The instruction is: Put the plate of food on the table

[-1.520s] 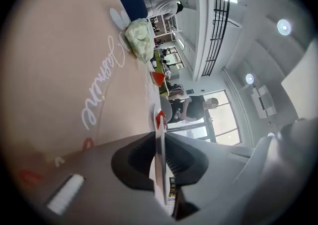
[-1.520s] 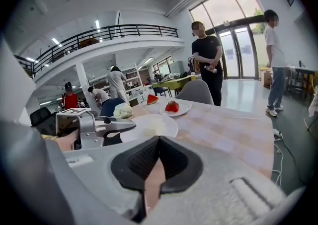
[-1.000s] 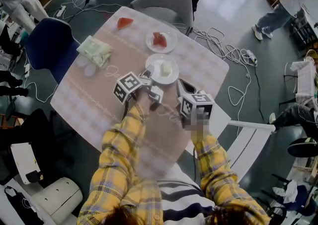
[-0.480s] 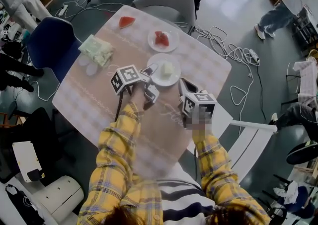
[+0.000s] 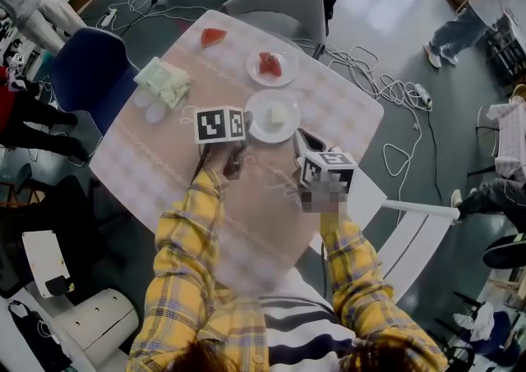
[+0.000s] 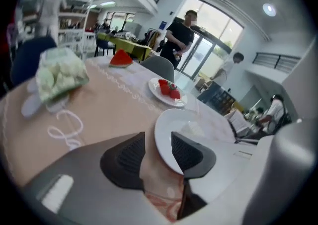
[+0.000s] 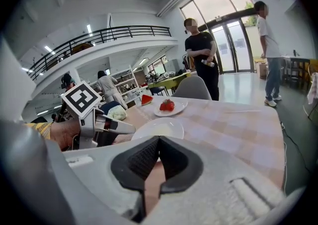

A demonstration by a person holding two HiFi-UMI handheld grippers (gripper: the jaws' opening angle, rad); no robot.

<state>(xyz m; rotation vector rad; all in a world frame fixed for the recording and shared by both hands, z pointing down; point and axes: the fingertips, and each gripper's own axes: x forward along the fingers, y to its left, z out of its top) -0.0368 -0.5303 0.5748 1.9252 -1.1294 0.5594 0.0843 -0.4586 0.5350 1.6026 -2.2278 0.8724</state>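
Plate of food [image 5: 274, 116] set down on table [image 5: 164, 173], at 1 o'clock of left gripper [image 6: 158, 145]. Jaws just opened wide, plate rim framed in gap, not pinched. Right gripper [image 7: 158, 142] parked at plate's 5 o'clock, jaws closed, nothing held.

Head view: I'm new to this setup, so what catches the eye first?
The white plate holding a pale food piece sits mid-table, with the left gripper beside it, jaws just opened, its rim between them. Beyond stand a plate of strawberries and a watermelon slice at the far corner.
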